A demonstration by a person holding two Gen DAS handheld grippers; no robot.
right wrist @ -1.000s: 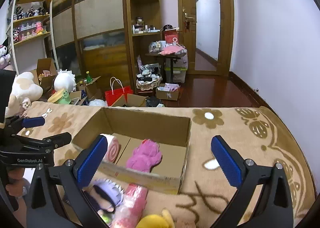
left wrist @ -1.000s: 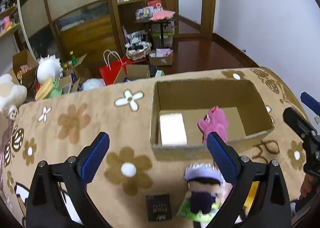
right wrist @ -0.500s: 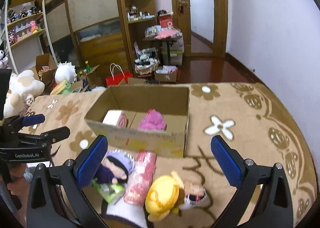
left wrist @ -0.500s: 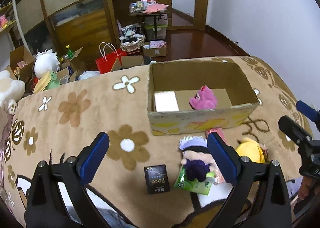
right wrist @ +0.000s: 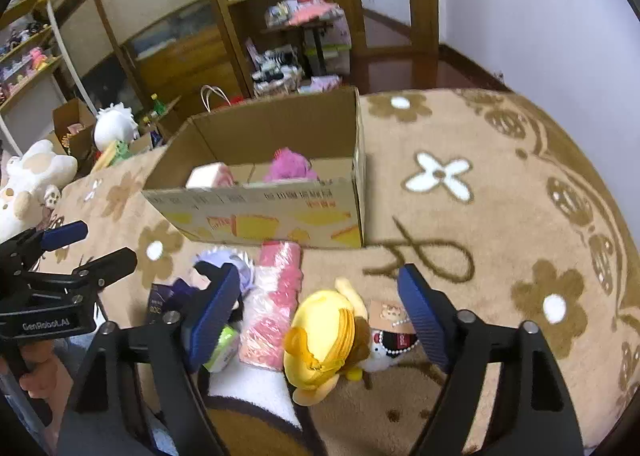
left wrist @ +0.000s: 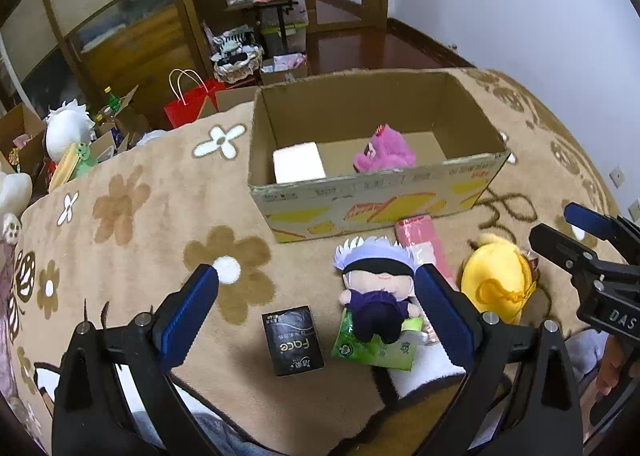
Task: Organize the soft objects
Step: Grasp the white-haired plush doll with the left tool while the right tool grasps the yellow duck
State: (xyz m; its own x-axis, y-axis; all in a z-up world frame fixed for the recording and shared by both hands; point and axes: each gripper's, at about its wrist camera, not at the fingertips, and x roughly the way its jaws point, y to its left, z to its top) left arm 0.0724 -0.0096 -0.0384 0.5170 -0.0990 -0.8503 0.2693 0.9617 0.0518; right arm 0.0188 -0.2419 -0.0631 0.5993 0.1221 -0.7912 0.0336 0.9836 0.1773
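The right gripper (right wrist: 320,308) is closing, its pads not yet touching the yellow plush (right wrist: 320,340) lying between them. The left gripper (left wrist: 316,308) hangs released above a white-haired doll (left wrist: 376,288). Beyond both sits the cardboard box (left wrist: 380,203).

Your left wrist camera looks steeply down from the blanket's (left wrist: 132,215) near edge, close above it. Your right wrist camera angles likewise; both share the cardboard box (left wrist: 372,199) (right wrist: 260,215) and the toys before it.
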